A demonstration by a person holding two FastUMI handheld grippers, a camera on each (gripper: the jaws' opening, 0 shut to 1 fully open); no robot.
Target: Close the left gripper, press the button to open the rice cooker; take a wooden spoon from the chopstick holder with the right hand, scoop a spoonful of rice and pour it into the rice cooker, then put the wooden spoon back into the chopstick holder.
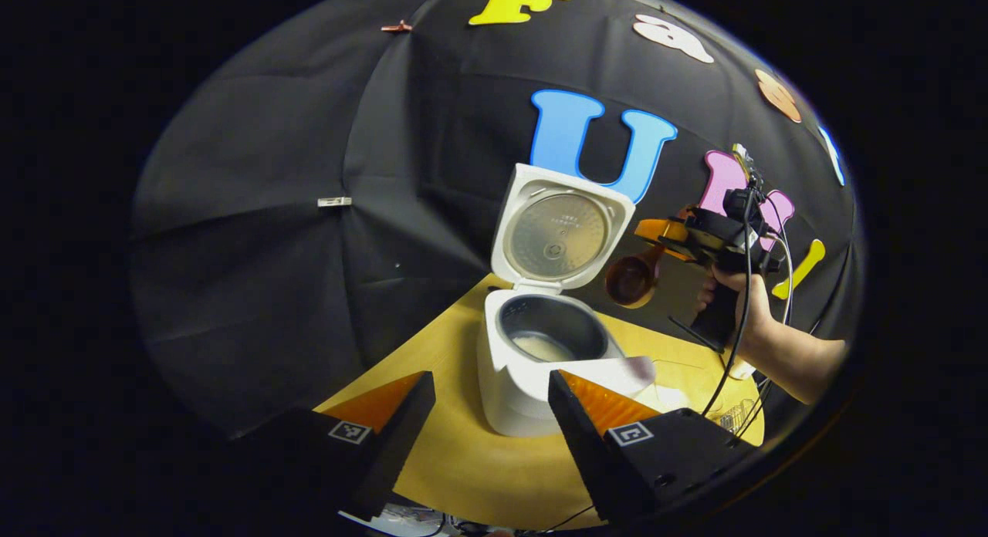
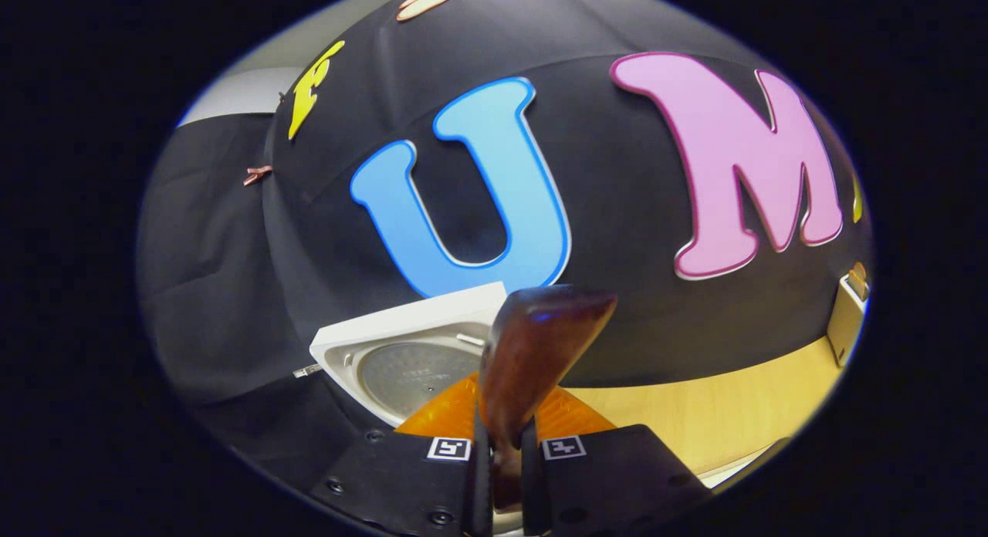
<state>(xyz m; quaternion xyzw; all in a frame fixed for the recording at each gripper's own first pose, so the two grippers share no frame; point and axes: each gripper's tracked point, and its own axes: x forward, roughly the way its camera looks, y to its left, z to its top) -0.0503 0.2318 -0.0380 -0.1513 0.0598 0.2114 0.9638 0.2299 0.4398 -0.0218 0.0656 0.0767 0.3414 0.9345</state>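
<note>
Your rice cooker (image 1: 532, 367) stands on the yellow table (image 1: 478, 460) with its lid (image 1: 557, 232) swung up and back, almost upright, so the inner pot (image 1: 552, 332) is exposed; a pale layer of rice (image 1: 544, 346) lies at the bottom of that pot. Your left gripper (image 1: 490, 402) sits low in front of the cooker with its fingers spread wide, one to either side of the cooker's base, touching nothing.

To the right of the cooker's raised lid, your right gripper (image 1: 664, 240) hangs in the air in your hand (image 1: 741, 294), pinching the handle of the wooden spoon (image 1: 631, 278). The spoon's bowl hangs just right of the lid's hinge, above and beside the pot's rim, apart from it. In the right gripper view the fingers of the right gripper (image 2: 503, 452) are pressed against the spoon's handle from both sides, and the spoon (image 2: 532, 352) rises in front of the open lid (image 2: 409, 352). Whether the bowl carries rice, you cannot tell.
</note>
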